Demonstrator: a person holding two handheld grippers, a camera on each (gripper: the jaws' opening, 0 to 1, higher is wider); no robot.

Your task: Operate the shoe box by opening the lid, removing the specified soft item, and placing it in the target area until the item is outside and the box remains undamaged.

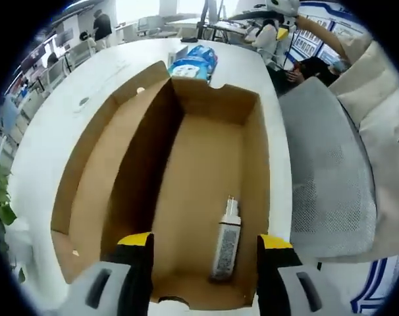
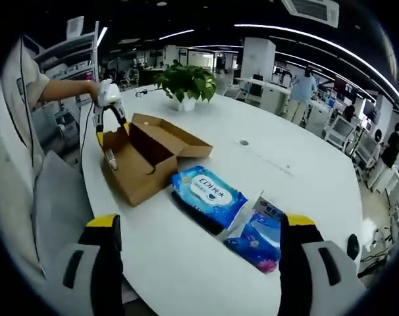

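Note:
The brown cardboard shoe box lies open on the white table, its lid folded out to the left. A white tube lies on the box floor near the end closest to me. My left gripper hovers over that end, open, with the tube below and between the jaws. In the right gripper view the box sits at the table's left edge with the left gripper above it, held by a hand. My right gripper is open and holds nothing, short of a blue wipes pack.
A second blue floral pack lies beside the wipes; the wipes pack also lies beyond the box's far end. A potted plant stands at the back. A grey chair is against the table edge by the box. People sit at desks behind.

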